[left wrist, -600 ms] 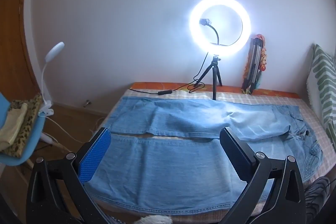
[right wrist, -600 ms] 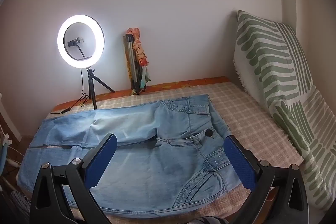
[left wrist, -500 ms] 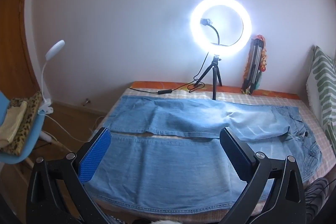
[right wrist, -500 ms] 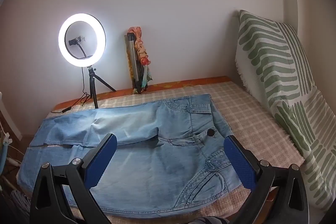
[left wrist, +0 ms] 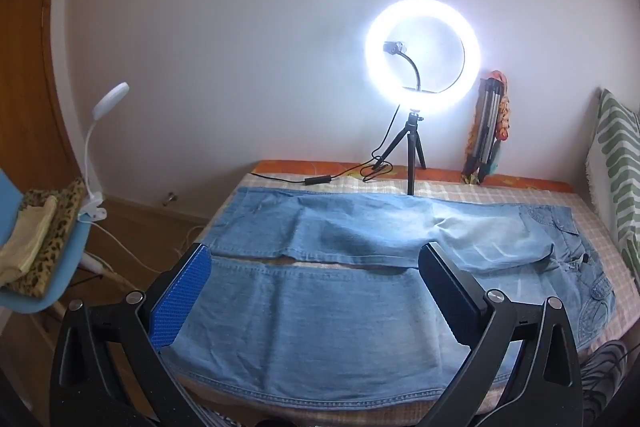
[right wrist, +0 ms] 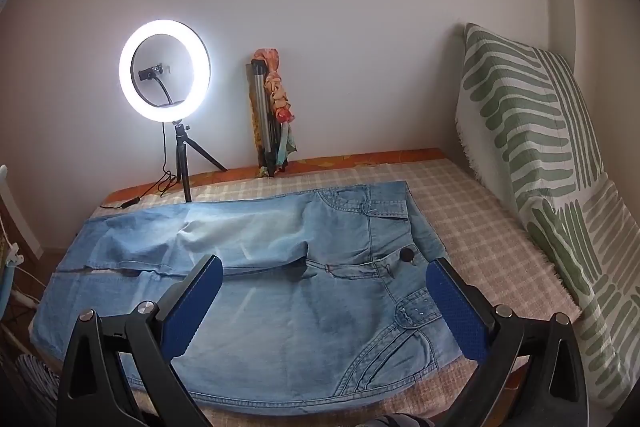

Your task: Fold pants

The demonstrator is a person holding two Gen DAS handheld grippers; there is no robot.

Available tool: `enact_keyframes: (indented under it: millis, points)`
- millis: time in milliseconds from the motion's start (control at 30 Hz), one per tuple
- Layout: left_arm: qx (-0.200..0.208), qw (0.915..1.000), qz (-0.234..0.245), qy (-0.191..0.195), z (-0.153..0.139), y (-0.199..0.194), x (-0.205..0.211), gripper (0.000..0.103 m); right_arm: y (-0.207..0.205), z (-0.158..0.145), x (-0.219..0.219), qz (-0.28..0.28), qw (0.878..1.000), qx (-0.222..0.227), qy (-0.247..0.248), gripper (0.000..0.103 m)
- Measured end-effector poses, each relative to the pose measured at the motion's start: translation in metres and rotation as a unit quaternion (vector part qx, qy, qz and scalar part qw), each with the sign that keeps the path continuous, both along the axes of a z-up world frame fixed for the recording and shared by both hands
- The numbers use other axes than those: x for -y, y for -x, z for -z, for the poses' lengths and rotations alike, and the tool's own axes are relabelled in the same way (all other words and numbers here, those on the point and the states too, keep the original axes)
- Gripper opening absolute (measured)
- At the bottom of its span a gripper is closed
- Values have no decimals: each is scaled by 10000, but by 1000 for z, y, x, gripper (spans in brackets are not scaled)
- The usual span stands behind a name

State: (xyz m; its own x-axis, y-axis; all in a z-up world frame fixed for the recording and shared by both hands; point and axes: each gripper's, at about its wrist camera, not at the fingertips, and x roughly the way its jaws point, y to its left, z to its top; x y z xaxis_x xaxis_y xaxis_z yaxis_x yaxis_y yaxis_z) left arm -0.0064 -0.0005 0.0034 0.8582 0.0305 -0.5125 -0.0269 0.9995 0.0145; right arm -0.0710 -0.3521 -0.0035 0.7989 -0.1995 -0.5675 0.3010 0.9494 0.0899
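Almost nothing has moved since the earlier frames: both views sit where they did, shifted only slightly. Our left tool (left wrist: 314, 301) hangs with its jaws spread wide and nothing between them, above the near leg of the jeans (left wrist: 340, 311). Our right tool (right wrist: 324, 301) is just as wide and empty, over the waist end near the button (right wrist: 408, 254). The jeans lie flat along the bed (right wrist: 480, 227), legs side by side with a narrow gap, hems toward the left, waistband toward the striped pillow (right wrist: 532, 155).

We judge folding has not begun; this is the approach. The next move likely calls for lowering both tools to the near edge, pinching denim at waist and leg, and carrying that leg over the far one.

Beyond the jeans, a lit ring light (left wrist: 422, 57) on its small tripod stands close behind the far leg, its cable (left wrist: 320, 179) trailing along the bed's far edge; a folded tripod (right wrist: 266, 115) leans on the wall. A wide swing could catch them.
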Motion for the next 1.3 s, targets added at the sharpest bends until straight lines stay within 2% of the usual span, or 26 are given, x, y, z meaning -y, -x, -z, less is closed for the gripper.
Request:
enact_keyframes:
  millis: [1300]
  points:
    - [18,10000,-57,-5,1,-3,-2,103,-5,-2,-3,-45,9999,-40,97,103]
